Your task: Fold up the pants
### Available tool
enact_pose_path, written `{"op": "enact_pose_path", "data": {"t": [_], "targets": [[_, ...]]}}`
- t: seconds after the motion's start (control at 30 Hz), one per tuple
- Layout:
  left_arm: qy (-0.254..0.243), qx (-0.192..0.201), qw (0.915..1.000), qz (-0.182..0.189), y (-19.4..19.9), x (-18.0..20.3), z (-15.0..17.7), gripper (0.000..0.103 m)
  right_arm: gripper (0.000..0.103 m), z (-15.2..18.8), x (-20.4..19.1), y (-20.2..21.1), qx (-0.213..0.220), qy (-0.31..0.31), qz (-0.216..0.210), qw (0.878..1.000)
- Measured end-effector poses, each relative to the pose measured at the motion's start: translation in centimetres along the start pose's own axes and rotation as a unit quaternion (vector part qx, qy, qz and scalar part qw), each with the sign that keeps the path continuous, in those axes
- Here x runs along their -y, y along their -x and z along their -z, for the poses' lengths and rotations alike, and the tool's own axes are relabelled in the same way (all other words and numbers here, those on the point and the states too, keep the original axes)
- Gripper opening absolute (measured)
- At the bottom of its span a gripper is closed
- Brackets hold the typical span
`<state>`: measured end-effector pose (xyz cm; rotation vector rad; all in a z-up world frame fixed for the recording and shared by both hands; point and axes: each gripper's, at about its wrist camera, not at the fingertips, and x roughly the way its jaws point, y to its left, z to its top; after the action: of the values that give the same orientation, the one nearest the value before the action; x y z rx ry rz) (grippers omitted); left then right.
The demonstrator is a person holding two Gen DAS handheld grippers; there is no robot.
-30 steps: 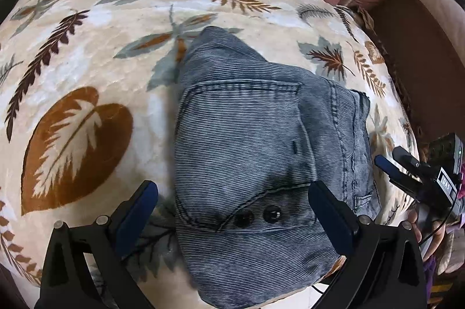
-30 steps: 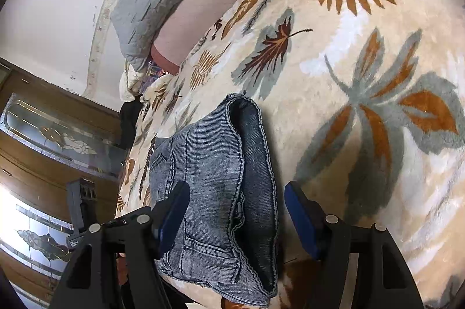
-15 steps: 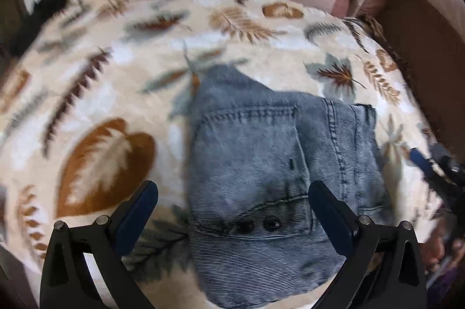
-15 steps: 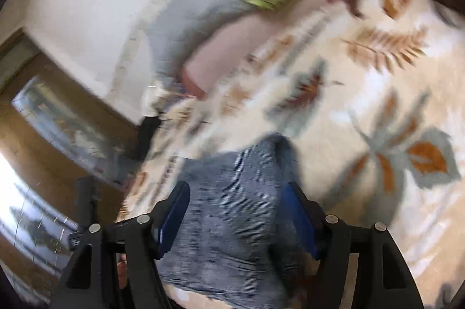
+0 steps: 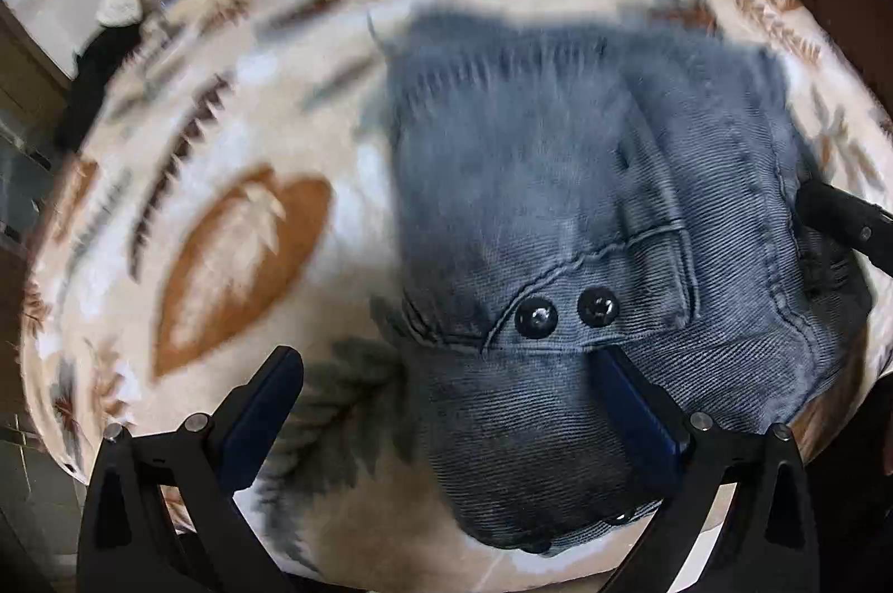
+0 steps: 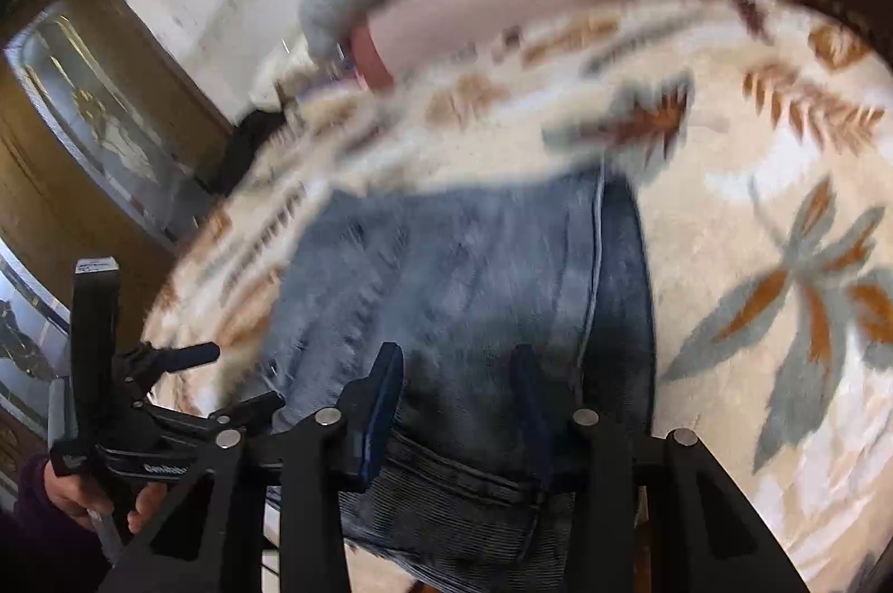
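Folded grey-blue denim pants (image 5: 586, 225) on leaf-print fleece blanket (image 5: 234, 225), near edge. Left gripper (image 5: 446, 403) spread wide, empty. Right gripper (image 6: 455, 403) closing over waistband, not yet pinching. Risk: shallow bite, layers slipping apart.

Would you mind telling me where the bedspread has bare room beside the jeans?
Free: the leaf-print bedspread left of the folded jeans, and the stretch on their right in the right wrist view. Crowded: the jeans' near edge, where the left gripper and closing right gripper straddle the denim.
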<state>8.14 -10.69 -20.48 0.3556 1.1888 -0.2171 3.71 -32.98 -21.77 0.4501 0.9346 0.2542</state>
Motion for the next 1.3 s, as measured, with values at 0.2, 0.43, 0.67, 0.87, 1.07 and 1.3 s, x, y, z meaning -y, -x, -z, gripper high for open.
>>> {"op": "enact_pose_path", "data": {"t": [0.2,0.43,0.67,0.87,1.07,1.3], "targets": [[0.038,0.008,0.9987,0.032,1.2,-2.5,-0.7,0.103,0.045,-0.4,2.1,2.4,0.025,-0.046,-0.057,0.997],[0.071,0.024,0.9944,0.075,2.0,-5.5,-3.2,0.103,0.066,-0.6,7.3,5.5,0.074,-0.156,-0.084,0.981],[0.064,0.005,0.9835,0.169,-0.3,-5.5,-4.4,0.103,0.066,-0.6,9.4,3.5,0.026,-0.2,-0.1,0.974],[0.072,0.008,0.9717,0.225,-0.8,-5.6,-4.6,0.103,0.066,-0.7,9.5,2.2,0.013,-0.204,-0.104,0.973],[0.06,0.015,0.9753,0.212,-0.8,-4.6,-4.8,0.103,0.066,-0.9,8.9,1.7,0.006,-0.2,-0.108,0.974],[0.056,0.005,0.9773,0.204,-1.7,-2.8,-4.9,0.103,0.068,-0.7,7.8,0.7,-0.017,-0.177,-0.105,0.978]]}}
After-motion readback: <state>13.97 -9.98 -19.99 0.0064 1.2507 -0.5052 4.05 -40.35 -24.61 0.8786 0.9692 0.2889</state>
